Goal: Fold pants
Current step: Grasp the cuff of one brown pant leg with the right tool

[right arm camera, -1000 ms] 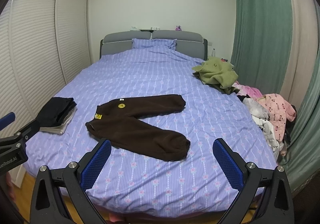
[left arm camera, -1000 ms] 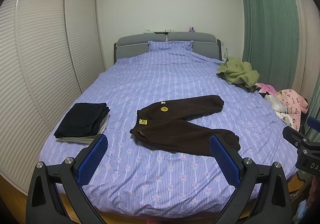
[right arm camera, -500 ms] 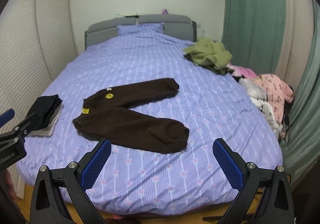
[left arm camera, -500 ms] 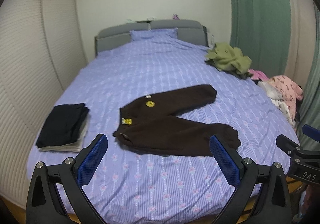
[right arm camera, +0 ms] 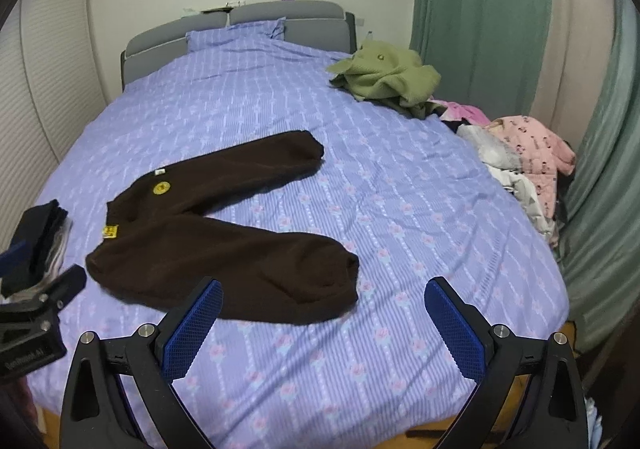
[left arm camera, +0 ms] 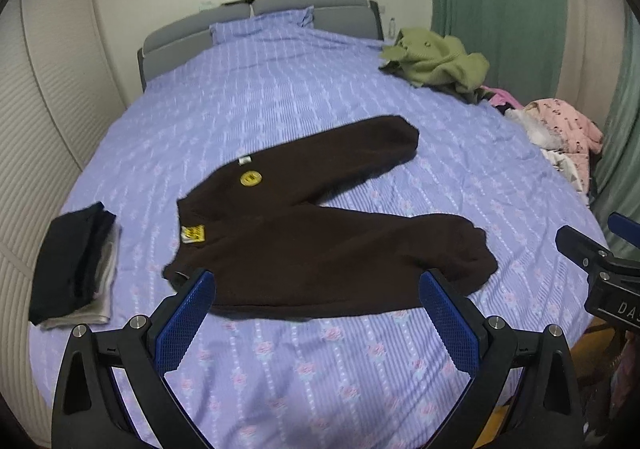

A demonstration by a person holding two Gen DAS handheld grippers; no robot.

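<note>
Dark brown fleece pants [left arm camera: 320,225] lie flat on the purple bed [left arm camera: 320,369], waist to the left, legs spread in a V to the right; they also show in the right wrist view [right arm camera: 224,245]. My left gripper [left arm camera: 318,289] is open and empty, held over the near leg. My right gripper [right arm camera: 324,301] is open and empty, just right of the near leg's cuff. The right gripper shows at the left view's right edge [left arm camera: 604,269]; the left gripper shows at the right view's left edge [right arm camera: 36,313].
A folded stack of dark clothes [left arm camera: 72,269] lies at the bed's left edge. A green garment [left arm camera: 436,61] and a pile of pink and white clothes [left arm camera: 560,133] lie along the right edge. Green curtains [right arm camera: 480,17] hang right; slatted wardrobe doors [left arm camera: 40,129] stand left.
Both grippers have moved forward and down toward the bed, so the pants look larger and closer. Both stay open. The pants have not moved.
</note>
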